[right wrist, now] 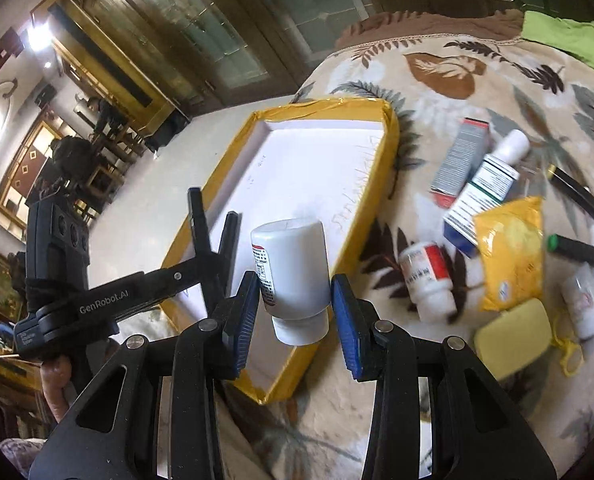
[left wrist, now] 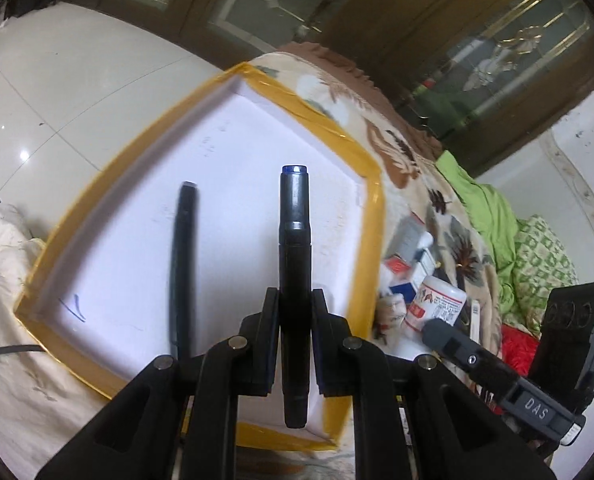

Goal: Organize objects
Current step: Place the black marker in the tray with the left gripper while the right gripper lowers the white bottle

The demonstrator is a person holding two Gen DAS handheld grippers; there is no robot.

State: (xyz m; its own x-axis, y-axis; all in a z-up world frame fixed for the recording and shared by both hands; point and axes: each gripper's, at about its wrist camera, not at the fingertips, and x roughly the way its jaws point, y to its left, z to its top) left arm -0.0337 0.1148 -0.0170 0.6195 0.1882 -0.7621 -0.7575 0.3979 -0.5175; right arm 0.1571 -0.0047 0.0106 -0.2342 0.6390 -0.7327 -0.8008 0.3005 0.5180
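A shallow white tray with a yellow taped rim (left wrist: 371, 216) lies on a leaf-patterned blanket; it also shows in the right wrist view (right wrist: 389, 128). My left gripper (left wrist: 295, 320) is shut on a black marker with a blue end (left wrist: 295, 240), held over the tray. A black pen (left wrist: 185, 264) lies in the tray to its left. My right gripper (right wrist: 295, 304) is shut on a white bottle (right wrist: 293, 268) above the tray's near right edge. The left gripper (right wrist: 213, 232) also shows in the right wrist view, over the tray.
On the blanket right of the tray lie a grey box (right wrist: 459, 160), a white-and-blue box (right wrist: 483, 192), a small white bottle (right wrist: 429, 280), a yellow packet (right wrist: 513, 252), a pale yellow case (right wrist: 513, 340) and black pens (right wrist: 581, 252). Green cloth (left wrist: 489, 216) lies beyond.
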